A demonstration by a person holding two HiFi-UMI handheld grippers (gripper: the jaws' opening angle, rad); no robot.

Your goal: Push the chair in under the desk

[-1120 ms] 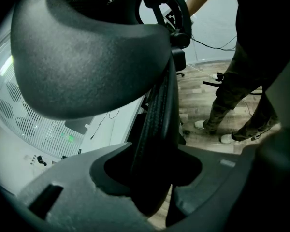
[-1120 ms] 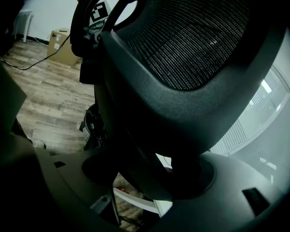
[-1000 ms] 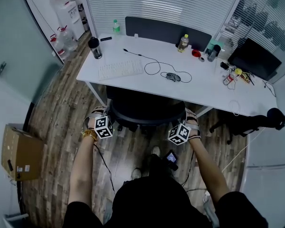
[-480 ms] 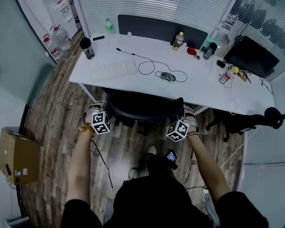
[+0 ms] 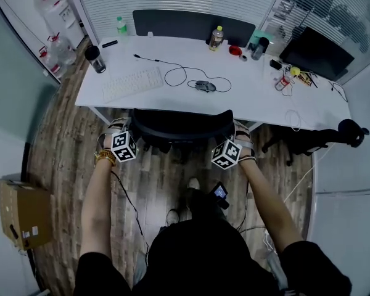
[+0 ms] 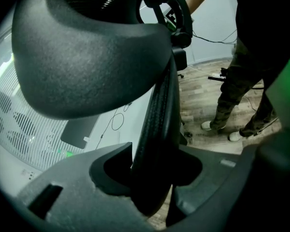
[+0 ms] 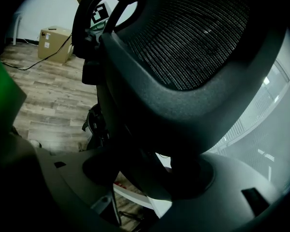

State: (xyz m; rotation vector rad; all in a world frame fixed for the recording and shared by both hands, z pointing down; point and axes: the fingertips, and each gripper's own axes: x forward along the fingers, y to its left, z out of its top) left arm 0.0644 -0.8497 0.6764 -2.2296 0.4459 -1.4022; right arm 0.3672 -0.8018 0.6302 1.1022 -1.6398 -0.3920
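The chair (image 5: 180,126) has a black, finely ribbed woven mesh back, set in a matt, faintly grainy plastic frame. The surface (image 5: 259,94) is white, smooth and matt. The floor (image 5: 154,190) is grey-brown wood-grain planking with a dull finish. The box (image 5: 21,211) is plain brown cardboard.

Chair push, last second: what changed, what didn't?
The chair slid slightly further in under the desk, so less of it shows in front of the desk edge. Nothing was grabbed or released: the left gripper and right gripper stay clamped on the side edges of the chair's back. The keyboard and mouse did not move.
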